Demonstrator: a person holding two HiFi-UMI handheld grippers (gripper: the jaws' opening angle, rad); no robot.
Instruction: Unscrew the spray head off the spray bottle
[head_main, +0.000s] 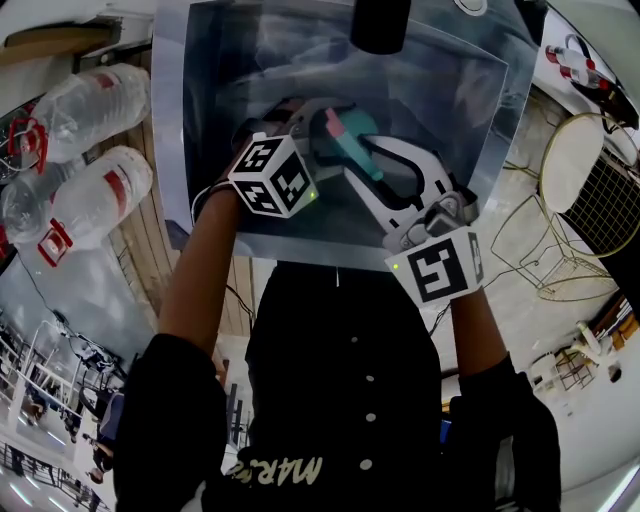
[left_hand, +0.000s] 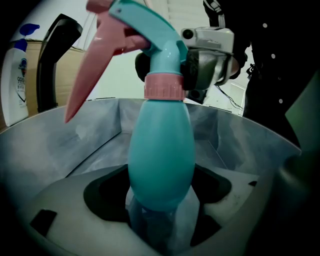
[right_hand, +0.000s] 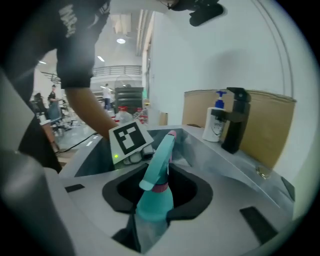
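Your left claw (left_hand: 160, 220) is clamped on the base of the bottle (left_hand: 161, 150), which you hold over the near half of the sink (head_main: 215, 90). Your right claw (right_hand: 150, 227) is closed on it right by the pink collar (left_hand: 164, 86). If those pads sit on the body and not on the head (left_hand: 155, 30), a twist would likely just spin the rounded base in your left grip, or drop the bottle into the sink. Which side of the collar they hold is unclear: both claws cover it in the head view. Any liquid inside is unseen.
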